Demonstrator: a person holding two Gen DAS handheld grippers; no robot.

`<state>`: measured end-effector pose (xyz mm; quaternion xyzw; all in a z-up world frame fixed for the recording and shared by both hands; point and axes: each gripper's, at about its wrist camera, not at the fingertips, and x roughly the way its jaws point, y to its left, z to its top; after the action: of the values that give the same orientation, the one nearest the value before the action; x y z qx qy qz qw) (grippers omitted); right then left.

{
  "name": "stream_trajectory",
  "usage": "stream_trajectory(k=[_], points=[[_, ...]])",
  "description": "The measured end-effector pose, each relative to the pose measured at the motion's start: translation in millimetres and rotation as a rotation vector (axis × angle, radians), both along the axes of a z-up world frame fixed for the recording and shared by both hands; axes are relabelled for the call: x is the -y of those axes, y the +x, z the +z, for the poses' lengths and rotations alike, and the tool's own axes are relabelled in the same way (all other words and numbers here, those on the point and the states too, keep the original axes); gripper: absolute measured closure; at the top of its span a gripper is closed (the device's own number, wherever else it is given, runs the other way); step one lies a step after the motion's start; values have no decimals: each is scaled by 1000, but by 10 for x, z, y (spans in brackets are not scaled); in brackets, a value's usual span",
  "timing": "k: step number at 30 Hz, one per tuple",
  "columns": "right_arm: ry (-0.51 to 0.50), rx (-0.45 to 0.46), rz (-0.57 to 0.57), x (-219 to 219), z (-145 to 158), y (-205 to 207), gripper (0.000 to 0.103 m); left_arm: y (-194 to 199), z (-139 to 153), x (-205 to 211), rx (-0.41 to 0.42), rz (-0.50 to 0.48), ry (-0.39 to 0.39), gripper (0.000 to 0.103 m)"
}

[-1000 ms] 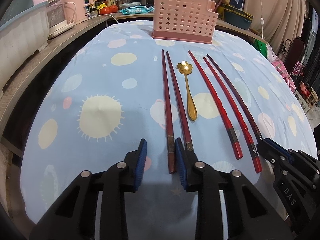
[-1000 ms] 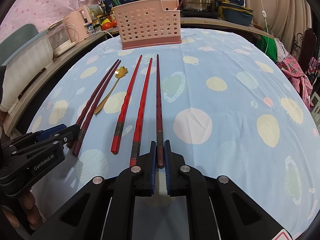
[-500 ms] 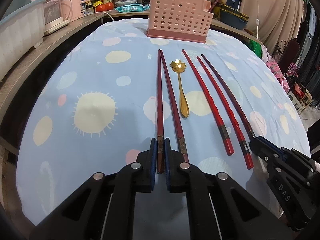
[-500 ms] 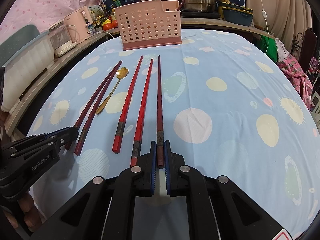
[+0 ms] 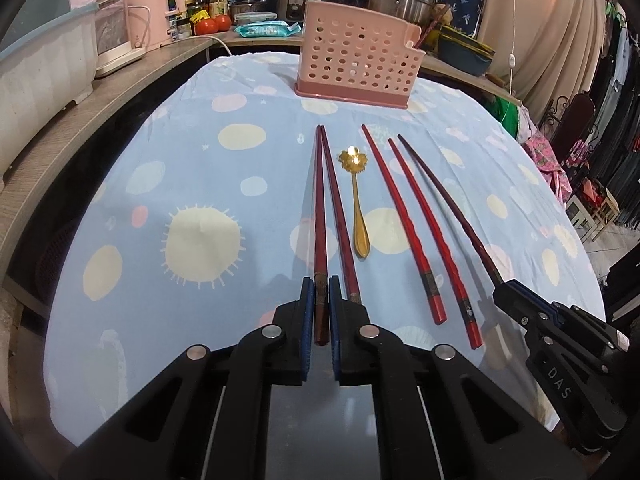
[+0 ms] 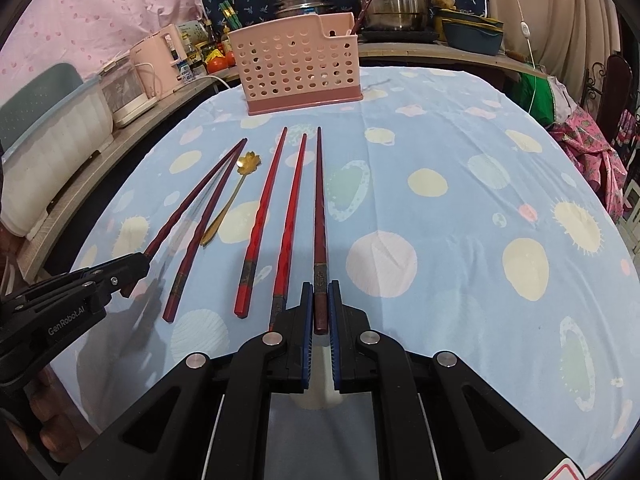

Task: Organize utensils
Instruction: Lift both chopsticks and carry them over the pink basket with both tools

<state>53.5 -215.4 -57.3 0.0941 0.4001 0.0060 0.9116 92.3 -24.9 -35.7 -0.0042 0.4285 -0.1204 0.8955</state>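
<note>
Both tongs gripped one chopstick each: left tongs point(image 5: 319, 312), right tongs point(image 6: 320, 312). Pink basket point(image 5: 356, 68) at twelve o'clock held nothing yet.

**Both claws clamped, angled down**

The left claw point(image 5: 321, 308) points downward toward the surface point(image 5: 200, 184), and its jaws have just been closing; the blue pads now press on the thick end of a chopstick point(image 5: 320, 216). The right claw point(image 6: 320, 304) tilts down at much the same slope, pads pinched on another chopstick point(image 6: 320, 216). The two sit side by side, near each other, each showing at the edge of the other's view.
</note>
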Motion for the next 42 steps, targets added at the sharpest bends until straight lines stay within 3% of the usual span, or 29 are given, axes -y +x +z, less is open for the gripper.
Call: stream_trajectory(k=[9,29,42], points=[[14,57,-14,89,266,-9,96,23,317,-69,65,7,-32,96],[62,287,-65,456,1130,121,96,298,1104,-216,260,67,-88,96],[109,359,-75,636,1433,369,96,605,1422,-178,329,85,-105,96]])
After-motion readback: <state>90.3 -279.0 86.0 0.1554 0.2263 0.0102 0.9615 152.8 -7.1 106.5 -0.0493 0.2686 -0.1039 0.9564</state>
